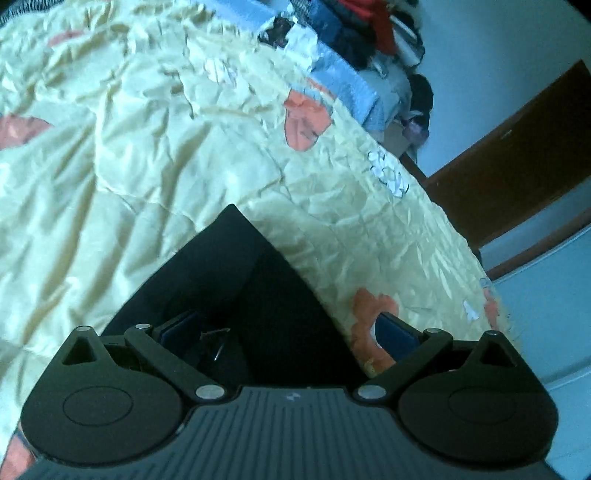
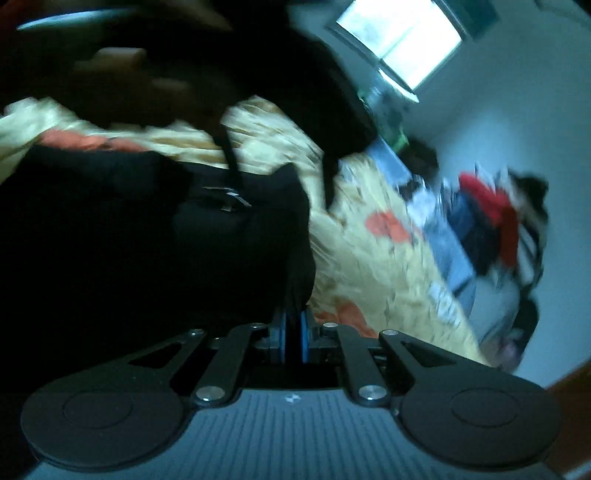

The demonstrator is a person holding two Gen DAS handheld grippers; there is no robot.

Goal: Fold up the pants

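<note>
The black pants [image 1: 229, 280] lie on a pale yellow quilt [image 1: 129, 147], one corner pointing away from me in the left wrist view. My left gripper [image 1: 288, 332] is open, its blue pads [image 1: 395, 332] spread wide, with the pants' fabric lying between them. In the blurred right wrist view my right gripper [image 2: 294, 336] is shut on an edge of the black pants [image 2: 147, 236], which hang dark across the left half of that view. A drawstring [image 2: 231, 162] dangles over the fabric.
The quilt [image 2: 388, 266] has orange flower patches [image 1: 306, 122]. A pile of mixed clothes [image 1: 354, 33] sits at the bed's far end, also seen in the right wrist view [image 2: 487, 221]. A brown wooden door [image 1: 517, 147] and a window [image 2: 402, 40] are beyond the bed.
</note>
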